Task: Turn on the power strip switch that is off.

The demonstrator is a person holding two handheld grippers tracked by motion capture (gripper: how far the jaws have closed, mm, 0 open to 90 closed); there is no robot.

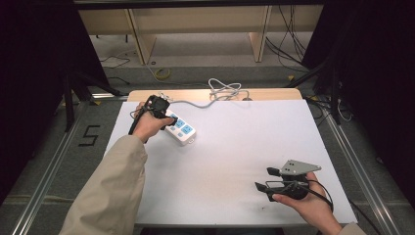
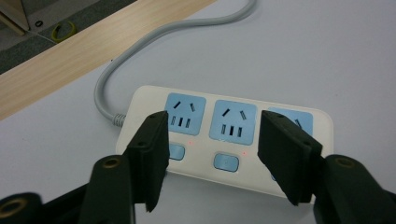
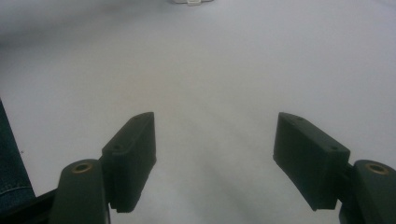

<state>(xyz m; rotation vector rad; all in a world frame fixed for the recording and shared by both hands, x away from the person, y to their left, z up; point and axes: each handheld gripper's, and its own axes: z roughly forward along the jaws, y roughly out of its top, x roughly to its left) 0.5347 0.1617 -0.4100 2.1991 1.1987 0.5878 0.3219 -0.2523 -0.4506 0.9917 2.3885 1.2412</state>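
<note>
A white power strip is seen on the white table, toward its far left part, lying at a slant, with its grey cord run off to the far table edge, where it is coiled on the wooden strip behind the white top. The left gripper is held right at the strip's cord end, from above. In the left gripper view the left gripper is seen with jaws apart, nothing between them but air; they are poised over the strip, spanning its near long edge. Through the gap, two blue sockets and one blue switch are framed; a second switch is half hidden behind the left jaw and a third socket behind the right jaw. Contact with the strip cannot be told. Small red dots are seen beside the switches. The right gripper is held well apart from the strip, at the near right part of the table, low over the surface, pointed left, grey plate on top. In the right gripper view the right gripper is seen wide apart and empty over bare table, with the strip's end just caught at the top edge.
</note>
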